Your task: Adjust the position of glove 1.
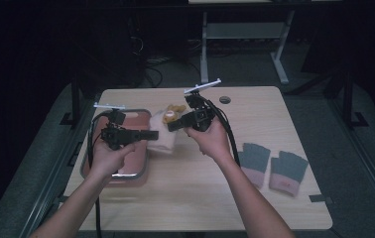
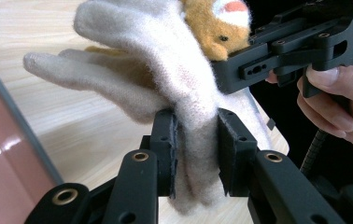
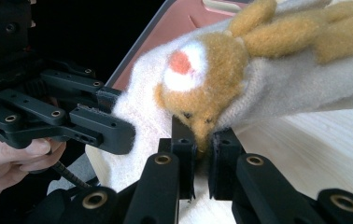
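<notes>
A cream knitted glove (image 1: pixel 163 139) with an orange plush animal (image 1: pixel 171 115) on its back hangs above the table between both grippers. My left gripper (image 1: pixel 154 135) points right and is shut on the glove's cream fabric (image 2: pixel 165 65); the pads (image 2: pixel 233 149) squeeze a fold. My right gripper (image 1: pixel 172 127) points left and is shut on the glove's edge just under the animal's head (image 3: pixel 198 88). In the left gripper view the right gripper (image 2: pixel 296 51) sits behind the glove. In the right gripper view the left gripper (image 3: pixel 72 123) grips the glove's far side.
A reddish tray (image 1: pixel 137 167) with a grey rim lies on the wooden table (image 1: pixel 195 198) under my left hand. Two grey gloves with pink cuffs (image 1: pixel 254 161) (image 1: pixel 287 171) lie at the right. A small dark disc (image 1: pixel 225 99) rests near the far edge.
</notes>
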A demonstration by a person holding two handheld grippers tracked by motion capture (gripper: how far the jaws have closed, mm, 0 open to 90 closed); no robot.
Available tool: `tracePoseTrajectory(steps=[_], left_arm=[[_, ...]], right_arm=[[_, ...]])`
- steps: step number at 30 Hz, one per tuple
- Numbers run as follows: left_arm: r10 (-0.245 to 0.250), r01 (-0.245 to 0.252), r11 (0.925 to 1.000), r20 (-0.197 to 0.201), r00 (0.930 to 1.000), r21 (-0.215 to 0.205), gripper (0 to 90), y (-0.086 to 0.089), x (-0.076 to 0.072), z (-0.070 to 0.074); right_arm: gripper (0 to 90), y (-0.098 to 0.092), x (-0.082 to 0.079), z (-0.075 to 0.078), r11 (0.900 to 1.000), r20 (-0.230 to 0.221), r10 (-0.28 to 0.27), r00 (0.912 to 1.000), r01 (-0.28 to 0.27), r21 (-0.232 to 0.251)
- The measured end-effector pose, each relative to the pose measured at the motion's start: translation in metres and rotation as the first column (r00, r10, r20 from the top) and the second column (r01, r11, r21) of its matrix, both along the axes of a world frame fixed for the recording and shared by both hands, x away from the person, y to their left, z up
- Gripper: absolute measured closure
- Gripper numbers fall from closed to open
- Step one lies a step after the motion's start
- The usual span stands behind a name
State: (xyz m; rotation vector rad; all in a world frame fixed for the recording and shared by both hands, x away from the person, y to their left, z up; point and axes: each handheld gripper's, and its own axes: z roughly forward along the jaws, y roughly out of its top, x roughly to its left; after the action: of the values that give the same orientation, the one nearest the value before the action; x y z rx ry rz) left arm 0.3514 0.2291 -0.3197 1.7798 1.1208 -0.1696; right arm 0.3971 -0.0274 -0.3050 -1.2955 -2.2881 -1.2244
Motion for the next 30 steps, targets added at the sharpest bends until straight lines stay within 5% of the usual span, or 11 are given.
tracePoseTrajectory(steps=[30], left_arm=[[0.07, -0.071, 0.9974, 0.028, 0.9971, 0.014, 70.5, 0.055, -0.004, 0.014]], right_arm=[[83.1, 0.059, 0.017, 0.013, 0.997, 0.007, 0.081, 0.9967, -0.081, 0.012]])
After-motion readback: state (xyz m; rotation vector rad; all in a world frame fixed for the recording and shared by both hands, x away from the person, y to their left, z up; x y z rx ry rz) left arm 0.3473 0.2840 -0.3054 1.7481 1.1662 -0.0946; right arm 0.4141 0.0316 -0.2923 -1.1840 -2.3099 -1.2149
